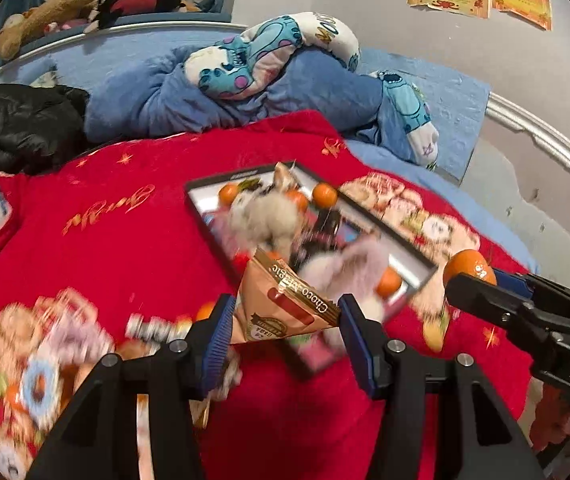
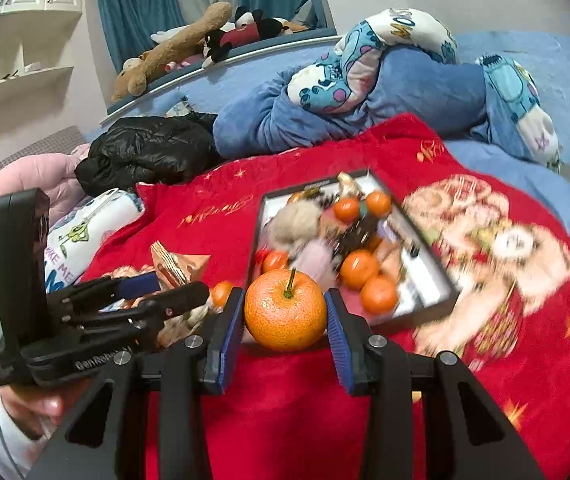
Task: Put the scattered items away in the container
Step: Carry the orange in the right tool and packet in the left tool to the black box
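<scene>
My left gripper [image 1: 283, 324] is shut on an orange Choco-Magic snack packet [image 1: 285, 304], held above the red blanket just in front of the black-rimmed tray [image 1: 221, 178]. My right gripper [image 2: 285, 320] is shut on a tangerine [image 2: 285, 310] with a green stem, held at the tray's near corner; in the left wrist view the tangerine [image 1: 469, 268] shows at the right. The tray [image 2: 285, 194] holds several tangerines [image 2: 359, 268], fluffy toys [image 2: 297, 220] and other small items. The packet [image 2: 177, 266] and left gripper [image 2: 173, 288] show at the left of the right wrist view.
The red blanket [image 1: 125, 248] covers a bed with blue bedding [image 1: 205, 96], a black jacket [image 2: 149, 152] and a printed cushion [image 2: 397, 48] behind. Blurred small items [image 1: 153, 326] lie on the blanket left of the left gripper. Plush toys [image 2: 205, 40] sit on the ledge.
</scene>
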